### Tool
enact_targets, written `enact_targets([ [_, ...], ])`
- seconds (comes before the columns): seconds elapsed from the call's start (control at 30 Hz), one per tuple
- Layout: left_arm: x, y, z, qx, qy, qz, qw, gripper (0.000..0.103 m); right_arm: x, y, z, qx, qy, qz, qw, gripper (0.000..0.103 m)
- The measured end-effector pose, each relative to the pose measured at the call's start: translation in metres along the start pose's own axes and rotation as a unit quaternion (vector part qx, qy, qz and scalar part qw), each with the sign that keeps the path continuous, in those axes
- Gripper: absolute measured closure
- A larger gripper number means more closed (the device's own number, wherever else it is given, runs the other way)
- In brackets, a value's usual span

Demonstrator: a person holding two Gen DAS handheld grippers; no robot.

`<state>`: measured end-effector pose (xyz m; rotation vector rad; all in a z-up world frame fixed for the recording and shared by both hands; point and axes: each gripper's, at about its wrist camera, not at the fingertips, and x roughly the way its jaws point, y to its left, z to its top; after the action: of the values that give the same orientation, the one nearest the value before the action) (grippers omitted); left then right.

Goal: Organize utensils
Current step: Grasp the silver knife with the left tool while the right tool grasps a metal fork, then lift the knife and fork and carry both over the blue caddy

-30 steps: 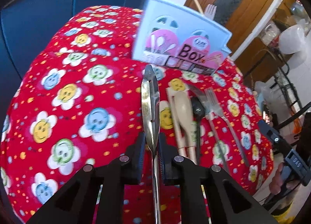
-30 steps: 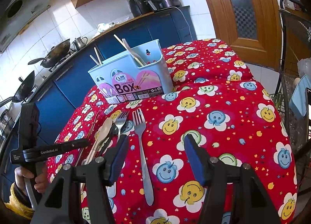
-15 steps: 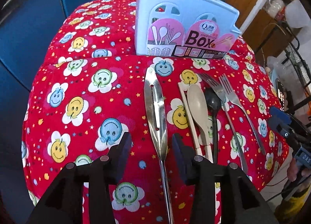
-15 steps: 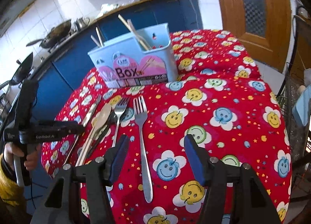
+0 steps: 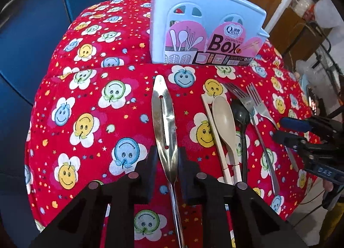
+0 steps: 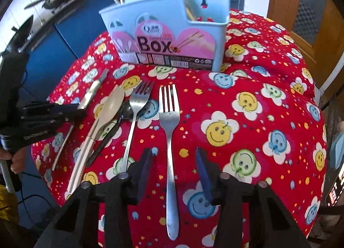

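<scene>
- Steel between my left gripper [image 5: 166,163] pads: the slotted peeler [image 5: 163,119] lies flat on the red cloth [image 5: 86,119], its neck right where my jaws are closing. Half a second ago those jaws stood wide around it; a second ago they were clamped on it. So I read this as a re-grip, not yet a lift.
- Right gripper [image 6: 174,170] has slid over so the nearer fork [image 6: 169,140] now runs straight up the middle, toward twelve o'clock. Its jaws are closing too, narrower than a moment ago, but cloth shows on both sides of the handle, so the pads do not press yet.
- At ten to eleven o'clock from that fork lie the second fork [image 6: 134,116], the black spoon [image 6: 126,111], the beige spoon [image 6: 109,108] and a white chopstick [image 6: 79,166], bunched and partly overlapping.
- Farthest, at twelve o'clock in both views, stands the blue utensil box [image 6: 172,33], upright, with chopsticks and a fork already in it.
- I judge both hands are committing to a pick at once, and five loose pieces are left to sort.
</scene>
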<state>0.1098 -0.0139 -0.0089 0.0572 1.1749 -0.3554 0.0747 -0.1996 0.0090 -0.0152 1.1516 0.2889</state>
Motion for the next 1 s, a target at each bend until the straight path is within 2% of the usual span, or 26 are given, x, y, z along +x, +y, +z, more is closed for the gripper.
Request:
enact_targets([
  [0.17, -0.003, 0.004, -0.007, -0.008, -0.027, -0.021, 0.9994, 0.085, 0.007, 0.009, 0.007, -0.030, 0.019, -0.030, 0.999, 0.069],
  [0.27, -0.008, 0.007, -0.012, -0.013, -0.043, -0.030, 0.9985, 0.085, 0.010, 0.016, 0.010, -0.046, 0.025, -0.043, 0.998, 0.082],
  [0.3, -0.009, 0.006, -0.012, -0.015, -0.048, -0.032, 0.9982, 0.085, 0.011, 0.018, 0.011, -0.050, 0.026, -0.042, 0.998, 0.090],
  [0.37, -0.014, 0.007, -0.015, -0.017, -0.064, -0.037, 0.9971, 0.085, 0.011, 0.022, 0.012, -0.055, 0.024, -0.046, 0.997, 0.096],
  [0.47, -0.021, 0.008, -0.017, -0.020, -0.087, -0.045, 0.9950, 0.085, 0.010, 0.019, 0.011, -0.041, 0.011, -0.035, 0.999, 0.097],
  [0.67, -0.036, 0.006, -0.019, -0.018, -0.138, -0.056, 0.9887, 0.085, -0.009, 0.002, -0.002, 0.026, -0.063, 0.023, 0.997, 0.098],
  [0.83, -0.051, 0.003, -0.020, -0.014, -0.180, -0.064, 0.9815, 0.085, -0.033, 0.001, -0.021, 0.047, -0.158, 0.048, 0.985, 0.098],
  [1.0, -0.064, -0.001, -0.017, -0.017, -0.214, -0.073, 0.9739, 0.085, -0.051, 0.002, -0.030, 0.058, -0.231, 0.066, 0.969, 0.098],
])
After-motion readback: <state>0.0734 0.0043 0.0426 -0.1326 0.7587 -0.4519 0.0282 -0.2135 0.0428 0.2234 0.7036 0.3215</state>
